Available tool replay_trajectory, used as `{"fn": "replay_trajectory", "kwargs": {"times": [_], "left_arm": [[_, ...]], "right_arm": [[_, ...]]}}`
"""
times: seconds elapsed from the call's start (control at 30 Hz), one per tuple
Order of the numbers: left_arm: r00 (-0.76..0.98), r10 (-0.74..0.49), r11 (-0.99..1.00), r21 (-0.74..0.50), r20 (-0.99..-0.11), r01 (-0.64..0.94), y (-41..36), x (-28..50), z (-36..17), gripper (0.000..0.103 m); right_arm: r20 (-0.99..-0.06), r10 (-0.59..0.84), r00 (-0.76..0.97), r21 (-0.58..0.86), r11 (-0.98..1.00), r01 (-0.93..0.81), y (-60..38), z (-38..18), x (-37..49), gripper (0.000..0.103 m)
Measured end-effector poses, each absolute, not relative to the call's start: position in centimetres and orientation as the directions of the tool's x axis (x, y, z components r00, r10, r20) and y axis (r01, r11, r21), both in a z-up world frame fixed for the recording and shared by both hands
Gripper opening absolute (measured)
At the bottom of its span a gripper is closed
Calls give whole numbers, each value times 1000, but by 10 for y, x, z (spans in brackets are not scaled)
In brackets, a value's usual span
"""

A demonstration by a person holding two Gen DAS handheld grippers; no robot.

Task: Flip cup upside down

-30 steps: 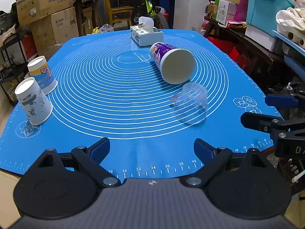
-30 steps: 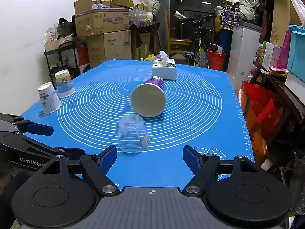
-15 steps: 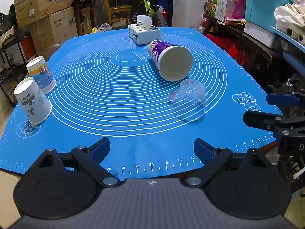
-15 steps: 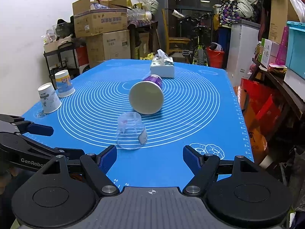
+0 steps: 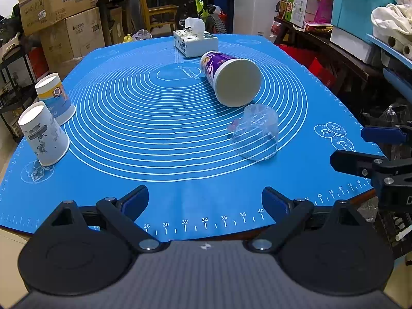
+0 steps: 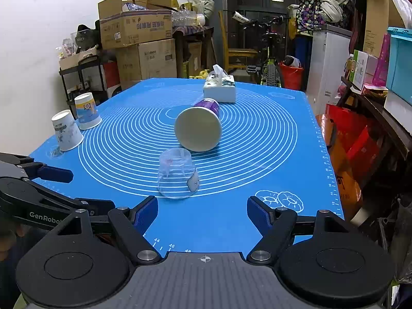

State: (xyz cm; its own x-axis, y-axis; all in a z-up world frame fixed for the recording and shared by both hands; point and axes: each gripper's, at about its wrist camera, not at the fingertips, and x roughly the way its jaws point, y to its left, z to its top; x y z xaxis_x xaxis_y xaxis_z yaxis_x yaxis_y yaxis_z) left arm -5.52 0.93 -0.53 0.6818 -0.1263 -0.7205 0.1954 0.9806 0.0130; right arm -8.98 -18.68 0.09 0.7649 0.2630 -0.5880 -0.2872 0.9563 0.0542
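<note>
A clear plastic cup stands upside down on the blue mat, right of centre; it also shows in the right wrist view. A purple paper cup lies on its side just behind it, its white end facing me, also in the right wrist view. My left gripper is open and empty at the mat's near edge. My right gripper is open and empty, just short of the clear cup.
Two paper cups stand upside down at the mat's left edge. A tissue box sits at the far end. Cartons stand beyond the table on the left, shelves and bins on the right.
Both grippers have drawn back a little from the cups and risen slightly. The cups have not moved.
</note>
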Motion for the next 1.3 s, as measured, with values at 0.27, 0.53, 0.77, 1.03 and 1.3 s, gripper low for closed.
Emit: {"fn": "replay_trajectory", "kwargs": {"times": [0.27, 0.53, 0.77, 1.03, 1.3], "left_arm": [[678, -128, 980, 11, -724, 197, 10, -55, -7, 94], [675, -130, 980, 10, -726, 199, 9, -55, -7, 94], [674, -127, 980, 14, -728, 199, 9, -55, -8, 94], [673, -126, 980, 15, -728, 200, 9, -55, -9, 94], [672, -130, 978, 18, -729, 209, 6, -56, -11, 94]], "right_arm": [[-590, 265, 762, 61, 956, -286, -187, 0, -88, 80], [-588, 268, 763, 64, 956, -287, -187, 0, -89, 80], [-589, 271, 761, 69, 956, -287, -187, 0, -89, 80], [-589, 272, 761, 73, 956, -285, -187, -2, -90, 80], [-589, 273, 761, 76, 956, -285, -187, -2, -89, 80]]}}
